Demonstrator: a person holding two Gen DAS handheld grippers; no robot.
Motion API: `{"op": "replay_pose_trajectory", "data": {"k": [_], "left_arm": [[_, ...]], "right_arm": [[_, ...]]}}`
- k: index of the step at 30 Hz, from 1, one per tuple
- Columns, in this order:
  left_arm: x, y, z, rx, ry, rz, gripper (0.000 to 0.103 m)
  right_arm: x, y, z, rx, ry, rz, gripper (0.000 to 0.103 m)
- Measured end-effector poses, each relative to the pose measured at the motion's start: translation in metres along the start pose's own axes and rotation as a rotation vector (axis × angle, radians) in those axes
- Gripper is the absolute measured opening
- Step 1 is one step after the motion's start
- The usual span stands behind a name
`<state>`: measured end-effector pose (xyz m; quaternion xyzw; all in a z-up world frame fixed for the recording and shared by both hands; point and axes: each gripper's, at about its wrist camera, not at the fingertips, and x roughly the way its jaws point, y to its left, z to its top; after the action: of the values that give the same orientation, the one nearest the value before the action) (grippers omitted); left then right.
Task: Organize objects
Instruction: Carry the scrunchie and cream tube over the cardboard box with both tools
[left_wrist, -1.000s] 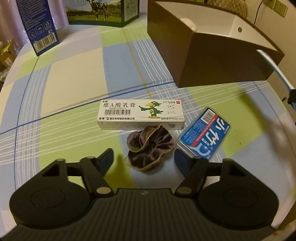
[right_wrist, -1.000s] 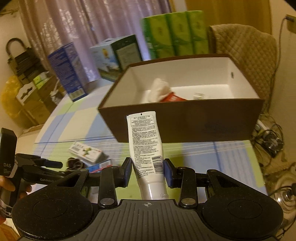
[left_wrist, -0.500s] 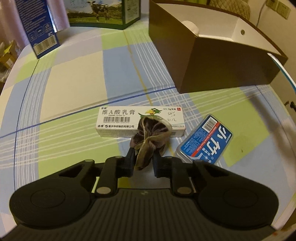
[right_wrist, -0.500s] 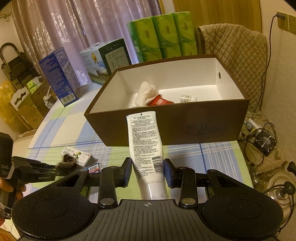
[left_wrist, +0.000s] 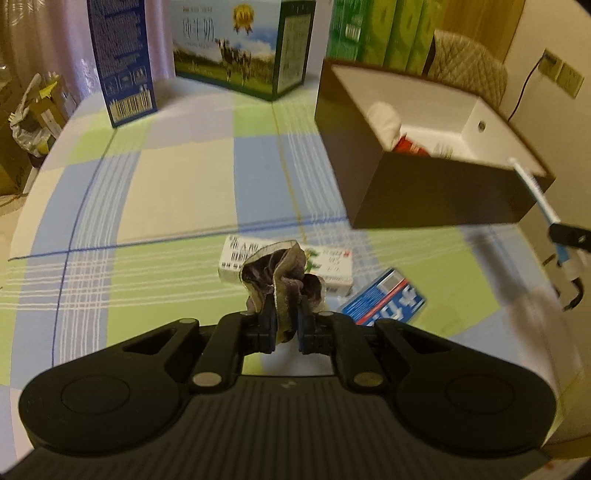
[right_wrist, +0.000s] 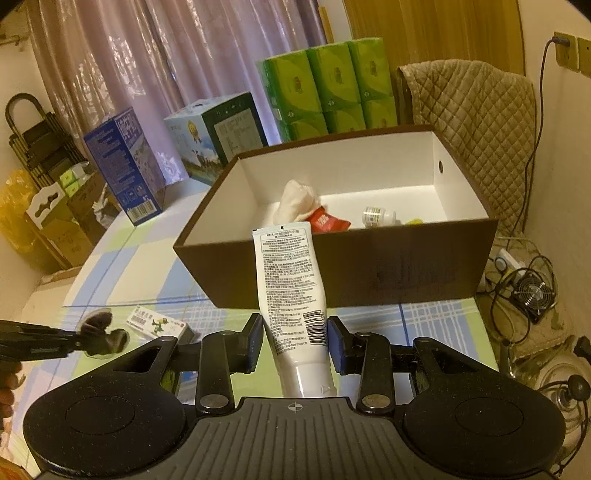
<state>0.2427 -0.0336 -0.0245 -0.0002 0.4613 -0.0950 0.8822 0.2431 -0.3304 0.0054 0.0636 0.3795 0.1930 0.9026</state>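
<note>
Left gripper (left_wrist: 283, 325): jaws drawn narrow, clamped on a dark velvet scrunchie (left_wrist: 282, 278) that bunches up above the fingertips. Scrunchie is off the tablecloth (left_wrist: 177, 192); the right wrist view shows it hanging clear of the surface.

Just beyond the left gripper, lying flat: a white ointment carton (left_wrist: 332, 266), partly hidden behind the scrunchie. Ahead and to the right of it, a blue packet (left_wrist: 384, 301), near the carton; contact cannot be judged, view blurred.

Farther ahead and to the right: open brown box (left_wrist: 424, 199), white inside, resting on the cloth.

Right gripper (right_wrist: 294, 341): jaws closed on a white tube (right_wrist: 291, 291), gripped near the cap end, crimped end pointing forward and up. Tube tip overlaps the near wall of the brown box in this view, with the gripper short of that wall.

Box contents seen from the right wrist: white crumpled cloth (right_wrist: 297, 199), red pouch (right_wrist: 327, 219), small white bottle (right_wrist: 378, 216), and a bit of yellow, unidentifiable.

Past the box, at the far table edge: 1 blue carton (right_wrist: 122, 166), 1 milk carton box (right_wrist: 218, 136), green tissue packs (right_wrist: 328, 88).
</note>
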Motion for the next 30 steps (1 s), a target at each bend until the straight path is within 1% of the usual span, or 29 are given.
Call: {"op": "replay_pose_trajectory", "data": {"k": [7, 15, 22, 30], "left_arm": [[-0.028, -0.018, 0.017, 0.003, -0.076, -0.04, 0.007], [-0.042, -0.043, 0.035, 0.036, -0.134, -0.075, 0.007], [-0.039, -0.07, 0.053, 0.065, -0.161, -0.106, 0.007], [-0.024, -0.1, 0.077, 0.089, -0.175, -0.116, 0.007]], "right_arm": [[-0.009, -0.003, 0.009, 0.003, -0.036, 0.005, 0.034], [-0.022, -0.015, 0.016, 0.017, -0.072, -0.004, 0.034], [-0.027, -0.031, 0.025, 0.015, -0.085, -0.014, 0.034], [-0.021, -0.052, 0.053, -0.004, -0.104, -0.034, 0.034]]}}
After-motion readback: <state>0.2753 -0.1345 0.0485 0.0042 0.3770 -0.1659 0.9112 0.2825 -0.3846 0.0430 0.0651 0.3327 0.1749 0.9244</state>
